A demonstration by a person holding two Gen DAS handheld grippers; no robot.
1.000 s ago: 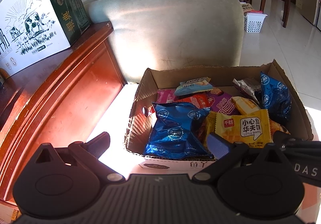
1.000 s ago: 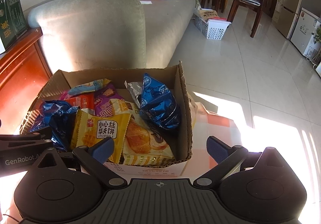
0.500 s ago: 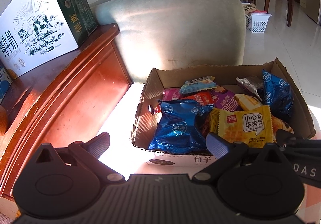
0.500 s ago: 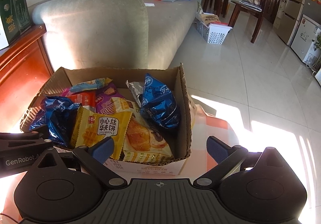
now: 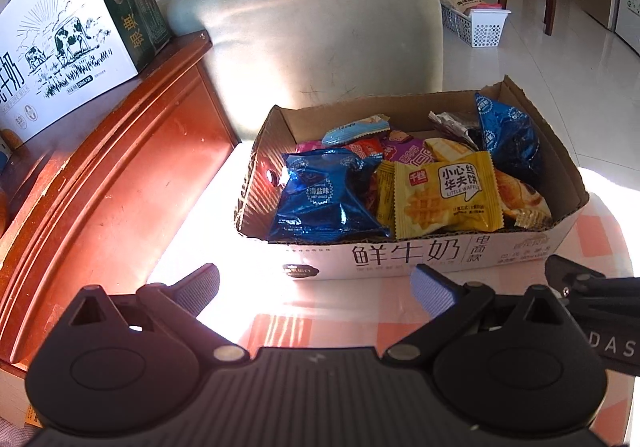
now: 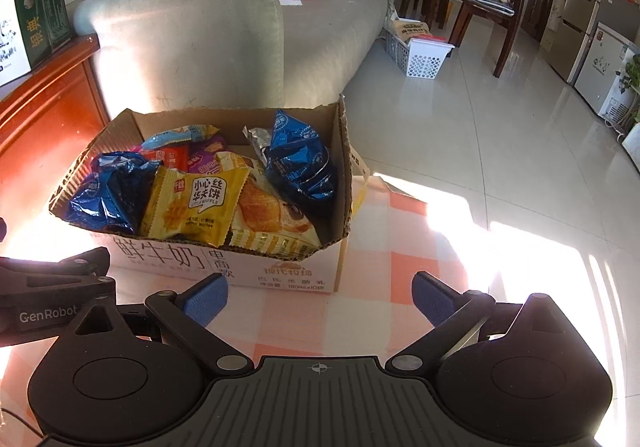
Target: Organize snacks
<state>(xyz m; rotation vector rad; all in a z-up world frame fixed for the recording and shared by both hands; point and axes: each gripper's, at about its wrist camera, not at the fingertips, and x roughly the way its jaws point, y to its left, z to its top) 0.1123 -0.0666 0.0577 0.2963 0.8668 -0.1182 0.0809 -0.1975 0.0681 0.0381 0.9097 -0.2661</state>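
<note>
Presently: cardboard box (image 5: 416,255) of snacks on table (image 6: 392,287), long axis left-right; left gripper (image 5: 316,287) and right gripper (image 6: 320,297) both agape, empty.

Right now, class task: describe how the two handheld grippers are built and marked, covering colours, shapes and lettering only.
Both are matte black. The left gripper and right gripper each have a ribbed central body, two round pivot housings with silver pins, and angled arms ending in blue ribbed finger pads. White "GenRobot" lettering marks the left one's side; "DAS" shows on the right one's. No sleeves or cables show clearly.
</note>
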